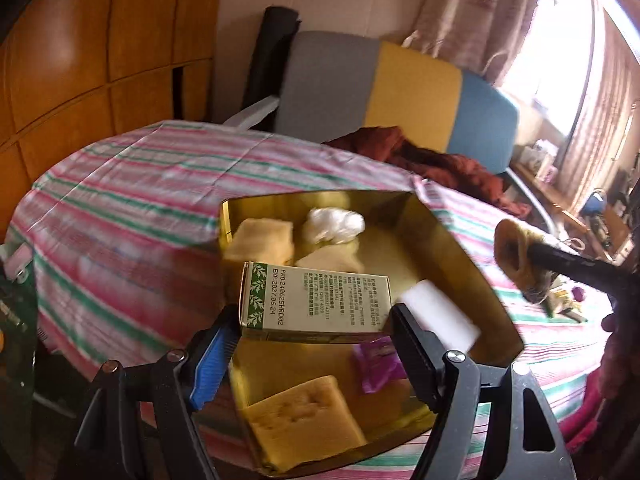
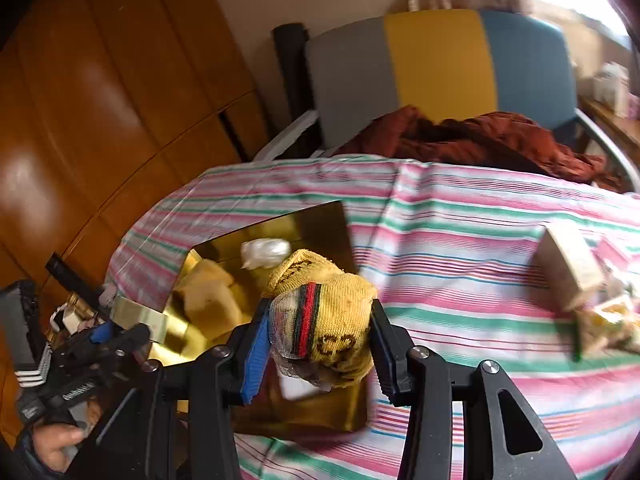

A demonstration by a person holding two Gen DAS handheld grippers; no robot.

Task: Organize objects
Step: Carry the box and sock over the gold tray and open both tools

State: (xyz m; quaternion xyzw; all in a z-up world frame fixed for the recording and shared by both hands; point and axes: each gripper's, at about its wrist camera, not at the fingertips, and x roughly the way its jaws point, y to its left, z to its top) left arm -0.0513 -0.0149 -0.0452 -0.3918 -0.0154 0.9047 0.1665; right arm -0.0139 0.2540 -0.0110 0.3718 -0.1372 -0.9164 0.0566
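Note:
A gold tray [image 1: 460,248] sits on the striped tablecloth. It holds yellow sponges [image 1: 308,420], a white wad [image 1: 332,222], a white block [image 1: 440,316] and a purple packet [image 1: 378,364]. My left gripper [image 1: 312,340] is shut on a green-and-white carton [image 1: 316,304] and holds it over the tray. My right gripper [image 2: 320,344] is shut on a rolled yellow sock [image 2: 332,320] with a red-green stripe, held above the tray's [image 2: 320,220] right edge. The sock also shows in the left wrist view [image 1: 520,264].
A grey, yellow and blue chair [image 2: 440,64] with a rust-red cloth [image 2: 480,136] stands behind the table. Wooden cabinets [image 2: 100,100] line the left. A small box [image 2: 572,268] and loose items [image 2: 608,320] lie on the cloth at the right.

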